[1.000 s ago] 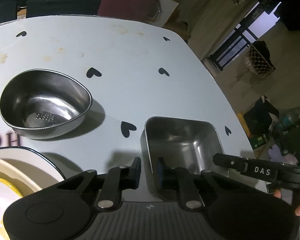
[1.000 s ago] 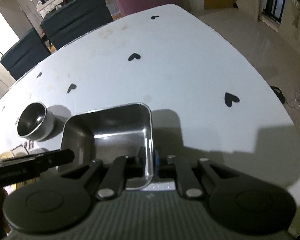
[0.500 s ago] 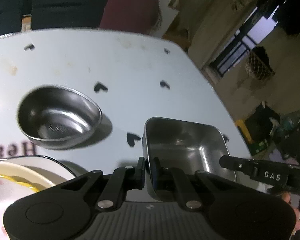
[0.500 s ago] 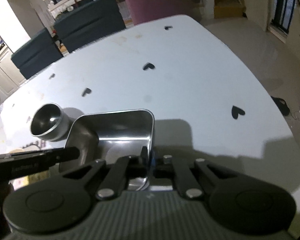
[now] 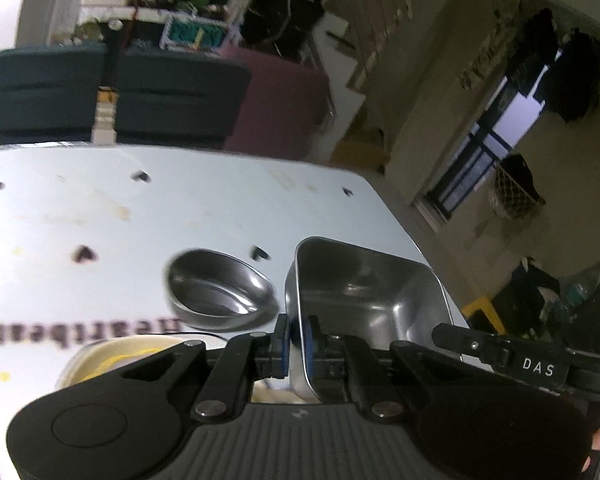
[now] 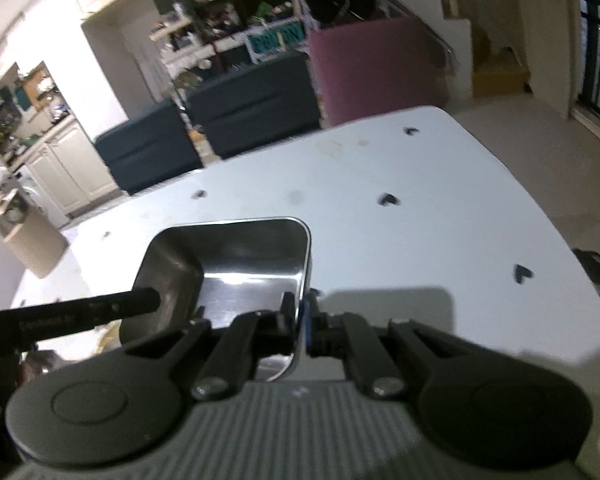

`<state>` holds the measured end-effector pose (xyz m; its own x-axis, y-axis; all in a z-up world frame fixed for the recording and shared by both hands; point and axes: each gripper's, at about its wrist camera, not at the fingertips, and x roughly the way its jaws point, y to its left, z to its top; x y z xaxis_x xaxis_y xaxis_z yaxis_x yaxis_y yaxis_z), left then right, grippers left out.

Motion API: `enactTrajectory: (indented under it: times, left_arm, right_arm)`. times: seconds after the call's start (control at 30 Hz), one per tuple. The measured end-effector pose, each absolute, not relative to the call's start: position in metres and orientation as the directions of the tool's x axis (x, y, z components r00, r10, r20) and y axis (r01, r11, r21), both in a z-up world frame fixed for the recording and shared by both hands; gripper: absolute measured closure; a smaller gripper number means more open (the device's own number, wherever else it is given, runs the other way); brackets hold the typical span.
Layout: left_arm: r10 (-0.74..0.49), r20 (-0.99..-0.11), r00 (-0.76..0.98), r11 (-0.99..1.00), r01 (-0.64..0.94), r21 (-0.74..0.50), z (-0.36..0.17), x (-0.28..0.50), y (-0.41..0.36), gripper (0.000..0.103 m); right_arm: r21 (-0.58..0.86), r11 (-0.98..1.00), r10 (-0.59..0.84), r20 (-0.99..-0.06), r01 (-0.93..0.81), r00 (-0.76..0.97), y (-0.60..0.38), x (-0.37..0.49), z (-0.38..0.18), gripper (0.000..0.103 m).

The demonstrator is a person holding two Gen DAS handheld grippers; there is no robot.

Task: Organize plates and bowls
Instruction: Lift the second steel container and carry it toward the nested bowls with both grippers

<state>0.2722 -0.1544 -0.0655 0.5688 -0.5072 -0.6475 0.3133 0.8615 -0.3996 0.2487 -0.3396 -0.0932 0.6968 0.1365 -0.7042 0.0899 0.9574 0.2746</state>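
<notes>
Both tongs are clamped on the square steel container point(image 5: 364, 296): the left tongs point(image 5: 295, 344) pinch its left wall, the right tongs point(image 6: 303, 316) its right wall, pads pressed to the metal. It hangs between them above the pale bench point(image 6: 420, 216). Just beside it on the left rests a round steel bowl point(image 5: 220, 292), with a cream plate point(image 5: 100, 360) nearer.

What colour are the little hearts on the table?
Black hearts on the pale table, clearest in the right wrist view.
</notes>
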Motion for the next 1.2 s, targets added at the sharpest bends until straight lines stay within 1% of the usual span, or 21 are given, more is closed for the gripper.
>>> enactTrajectory:
  times: [0.17,0.47,0.67,1.2]
  left_arm:
    - [-0.464,-0.633,0.619,0.884,0.276,-0.378,-0.049,0.254,-0.112,0.096]
    - [-0.377,-0.629,0.68,0.919,0.185,-0.349,-0.033,0.227,-0.039,0.096]
    - [-0.32,-0.629,0.709,0.932,0.116,-0.343,-0.03,0.21,0.012,0.096]
    - [-0.175,-0.644,0.745,0.931,-0.088,-0.355,-0.034,0.174,0.122,0.096]
  right_arm:
    - [0.278,0.96,0.167,-0.677,0.039,0.717,-0.298,0.242,-0.08,0.098]
    - [0.287,0.957,0.226,-0.664,-0.036,0.713,-0.232,0.244,-0.071,0.098]
    - [0.312,0.944,0.294,-0.657,-0.104,0.694,-0.19,0.248,-0.067,0.098]
    - [0.34,0.91,0.412,-0.679,-0.237,0.608,-0.09,0.254,-0.073,0.097]
